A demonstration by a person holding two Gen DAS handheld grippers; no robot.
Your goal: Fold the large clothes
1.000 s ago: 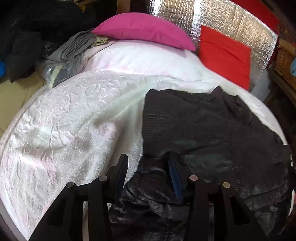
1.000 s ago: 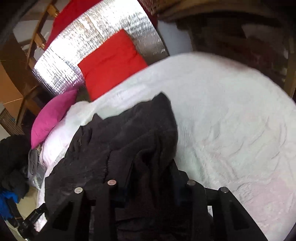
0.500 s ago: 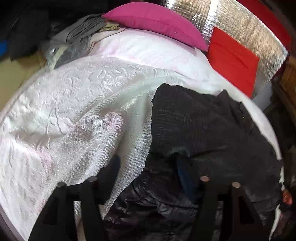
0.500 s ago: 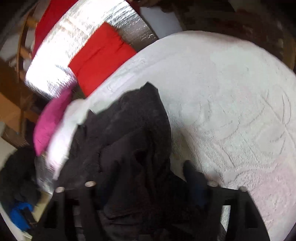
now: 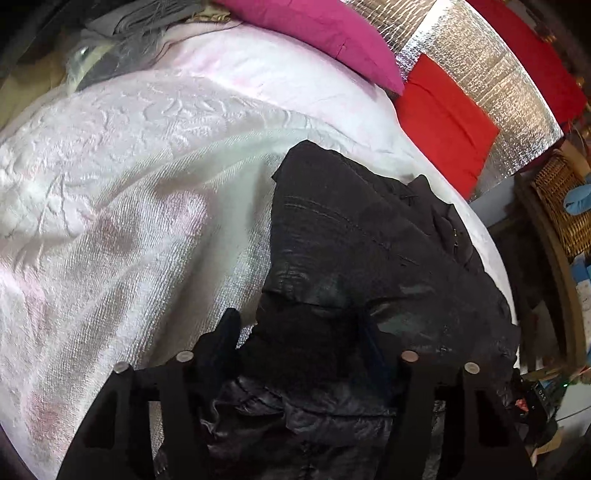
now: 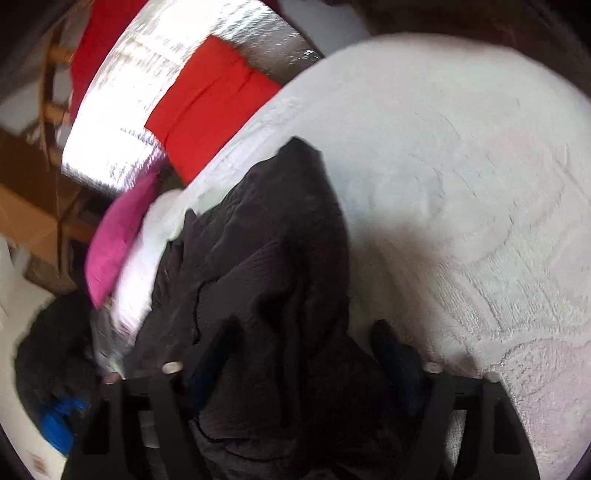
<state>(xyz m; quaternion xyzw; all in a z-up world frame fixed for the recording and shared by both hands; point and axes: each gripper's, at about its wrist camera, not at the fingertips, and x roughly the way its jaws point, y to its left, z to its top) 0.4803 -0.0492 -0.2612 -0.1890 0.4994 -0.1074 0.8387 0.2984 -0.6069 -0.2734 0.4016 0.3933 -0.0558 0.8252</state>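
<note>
A white bed point(image 5: 129, 206) with a bumpy cover fills most of what I see. A pink pillow point(image 5: 325, 33) and a red cushion point(image 5: 443, 122) sit at its far end, by a shiny silver sheet point(image 5: 491, 74). A big black jacket point(image 5: 369, 251) lies spread on the bed. My left gripper point(image 5: 299, 332) has its jaws apart, with jacket cloth bunched between them. They have just been closing a bit. My right gripper point(image 6: 306, 339) is the same: jaws apart, dark cloth between them, just closing a bit.
</note>
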